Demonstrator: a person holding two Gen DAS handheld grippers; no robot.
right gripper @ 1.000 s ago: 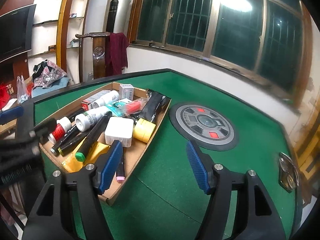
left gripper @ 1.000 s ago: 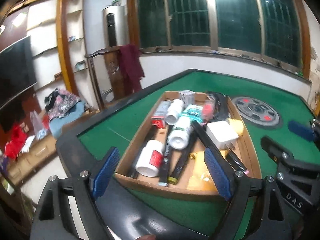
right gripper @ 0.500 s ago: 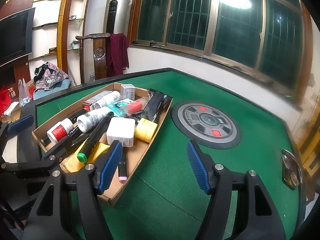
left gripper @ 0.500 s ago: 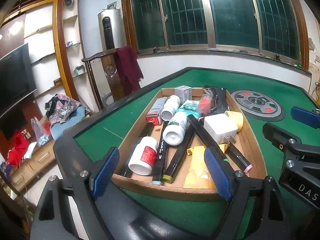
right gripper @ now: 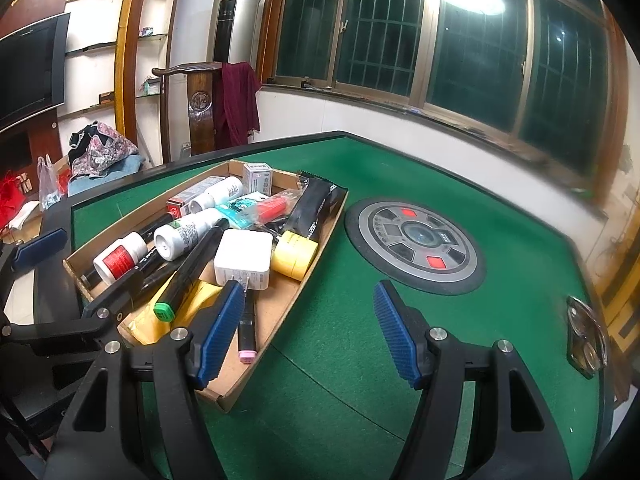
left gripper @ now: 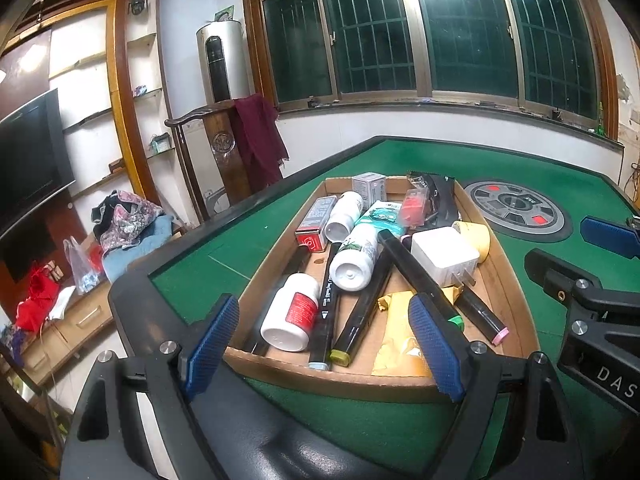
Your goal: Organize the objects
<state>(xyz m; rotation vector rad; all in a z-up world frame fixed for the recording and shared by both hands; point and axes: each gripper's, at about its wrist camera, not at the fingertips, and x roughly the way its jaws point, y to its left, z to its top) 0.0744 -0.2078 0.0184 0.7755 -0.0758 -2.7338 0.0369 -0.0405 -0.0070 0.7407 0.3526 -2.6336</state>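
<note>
Left gripper (left gripper: 324, 344) and right gripper (right gripper: 310, 334) — both spread, empty — hover at the surface's (right gripper: 360, 360) near edge beside the cluttered cardboard tray (left gripper: 344, 378).

The table (right gripper: 360, 360) is bright green with a black edge. The box (left gripper: 340, 376) is plain brown. In it, a white bottle (left gripper: 290, 312) has a red label, and a white bottle (left gripper: 356, 258) at its 1 o'clock has dark leafy marks. The plug (right gripper: 242, 258) is white. The tape roll (right gripper: 294, 256) at its 3 o'clock is yellow. One black marker (right gripper: 188, 276) has a green end. The round panel (right gripper: 416, 246) is grey with red squares. Both grippers have blue ridged pads (right gripper: 222, 332).
</note>
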